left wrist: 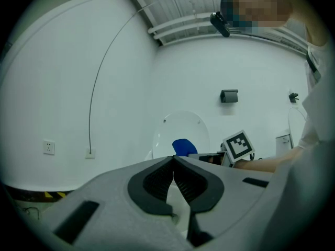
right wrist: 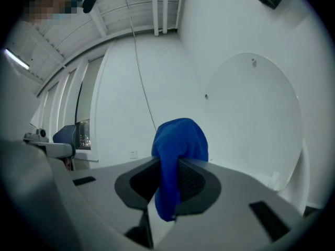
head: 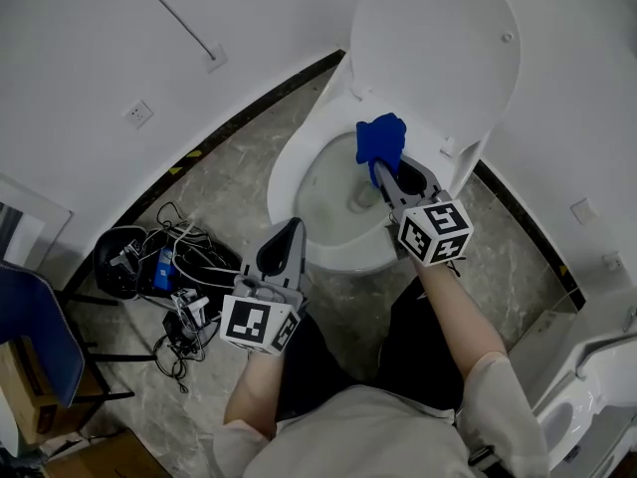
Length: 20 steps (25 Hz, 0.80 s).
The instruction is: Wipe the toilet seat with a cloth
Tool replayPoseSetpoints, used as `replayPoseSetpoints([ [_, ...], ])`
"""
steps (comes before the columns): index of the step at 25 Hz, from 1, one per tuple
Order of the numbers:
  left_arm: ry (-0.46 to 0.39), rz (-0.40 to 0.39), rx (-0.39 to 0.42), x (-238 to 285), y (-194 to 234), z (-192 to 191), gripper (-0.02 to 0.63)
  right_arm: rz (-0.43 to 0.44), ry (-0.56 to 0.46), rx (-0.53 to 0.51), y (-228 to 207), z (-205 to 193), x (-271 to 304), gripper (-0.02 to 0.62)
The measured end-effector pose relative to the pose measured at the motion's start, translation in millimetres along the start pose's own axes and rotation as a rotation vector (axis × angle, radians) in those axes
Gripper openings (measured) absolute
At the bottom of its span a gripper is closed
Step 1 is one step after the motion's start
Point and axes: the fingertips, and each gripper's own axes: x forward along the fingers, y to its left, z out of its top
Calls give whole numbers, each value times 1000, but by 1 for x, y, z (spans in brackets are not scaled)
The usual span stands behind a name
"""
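Observation:
The white toilet stands ahead with its lid (head: 438, 38) raised against the wall and its rim (head: 284, 172) exposed. My right gripper (head: 381, 170) hangs over the bowl's far right side, shut on a blue cloth (head: 380, 139) that bunches above the fingertips. In the right gripper view the cloth (right wrist: 178, 140) is pinched between the jaws of the gripper (right wrist: 168, 166), with the lid (right wrist: 251, 119) behind it. My left gripper (head: 295, 225) is shut and holds nothing, just off the bowl's near left edge. In the left gripper view its fingertips (left wrist: 173, 162) meet, and the cloth (left wrist: 181, 147) shows beyond.
A tangle of cables and black gear (head: 164, 267) lies on the marble floor to the left. A blue chair (head: 40, 337) and a cardboard box (head: 30, 386) stand at the far left. Another white fixture (head: 587, 396) sits at the lower right. The person's legs are just before the bowl.

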Motion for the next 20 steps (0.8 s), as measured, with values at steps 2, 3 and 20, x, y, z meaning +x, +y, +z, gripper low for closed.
replayPoseSetpoints([
  [2,-7,5,-3,-1,0,1,9,-12,22,-2,-6,-5,13,66],
  [3,-10,8,-2,-2,1,1,9,-19,34,-2,-9,-9,20,66],
  [20,26,71,-16,-24,14,-14,9,-69,279,29,-67,-64,121,66],
])
